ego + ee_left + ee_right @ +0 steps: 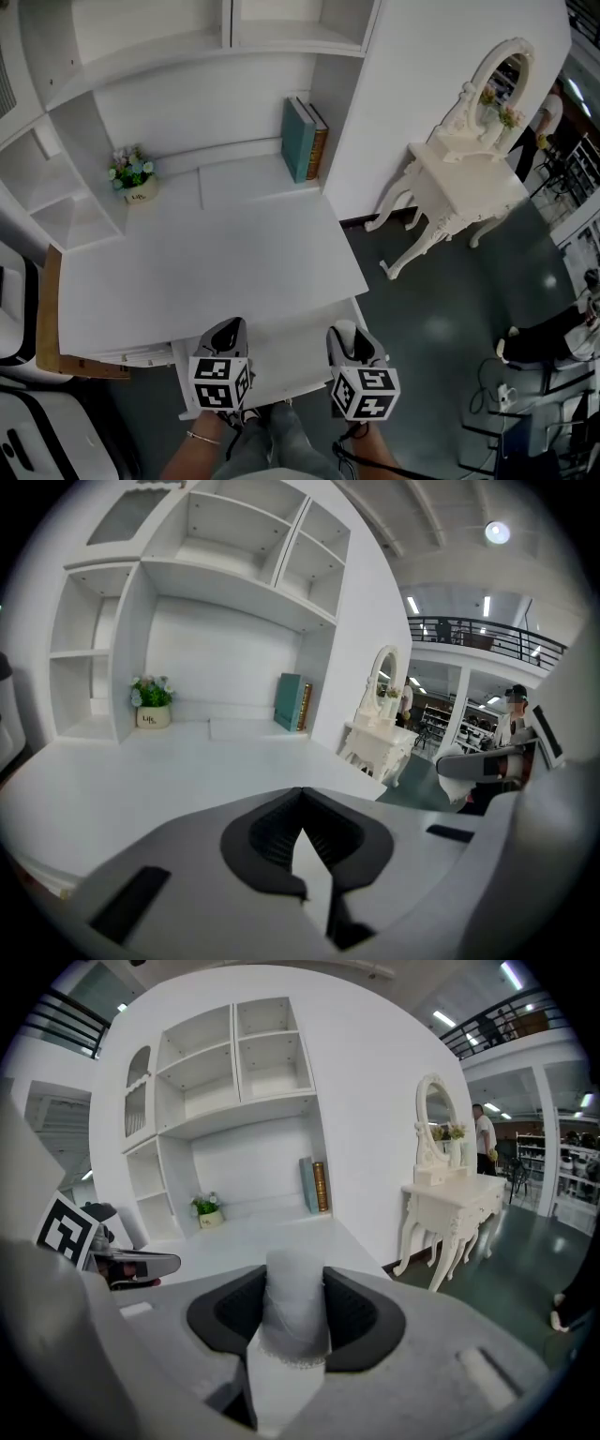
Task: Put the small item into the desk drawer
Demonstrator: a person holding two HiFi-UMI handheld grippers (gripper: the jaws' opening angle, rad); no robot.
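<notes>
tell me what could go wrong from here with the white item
The small white item sticks out beyond the right gripper, so it could tilt or slip out. The left gripper, shut and empty, hangs close beside it at the desk front; they might knock together.

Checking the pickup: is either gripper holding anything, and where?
The right gripper clamps a small white item by its sides; the left gripper holds nothing.

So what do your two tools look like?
The left tool and right tool are smooth grey shells with black ribbed pads inside. Each carries a white cube with black square markers. A thin bracelet sits on the left wrist.
</notes>
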